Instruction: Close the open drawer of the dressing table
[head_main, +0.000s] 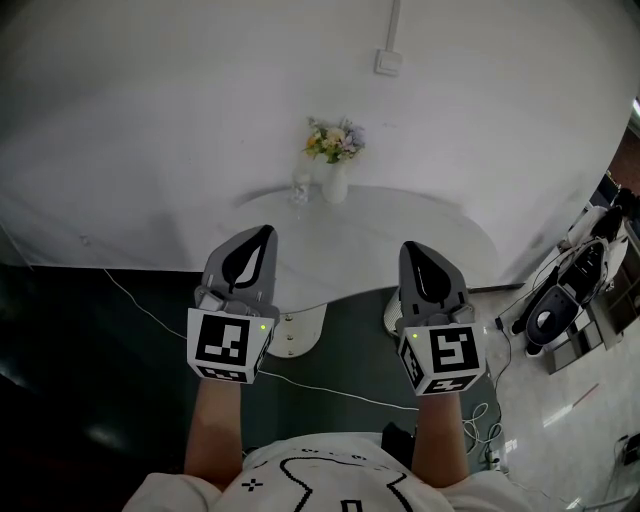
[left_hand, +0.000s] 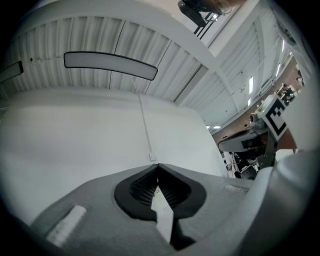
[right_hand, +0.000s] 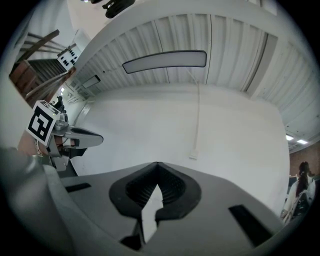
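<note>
This looks like a test room: a white table (head_main: 400, 238) with flowers (head_main: 335, 140), wires (head_main: 330, 388) on the floor, machines (head_main: 552, 308) nearby.

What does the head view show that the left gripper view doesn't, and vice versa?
Head view only: the white rounded dressing table top, a white vase of flowers, a clear glass beside it, a white floor cable. Left gripper view only: the slatted white ceiling, its long light panel, and a close look at the left gripper, jaws shut and empty. Both: the white wall, the small white wall box, the right gripper.
</note>
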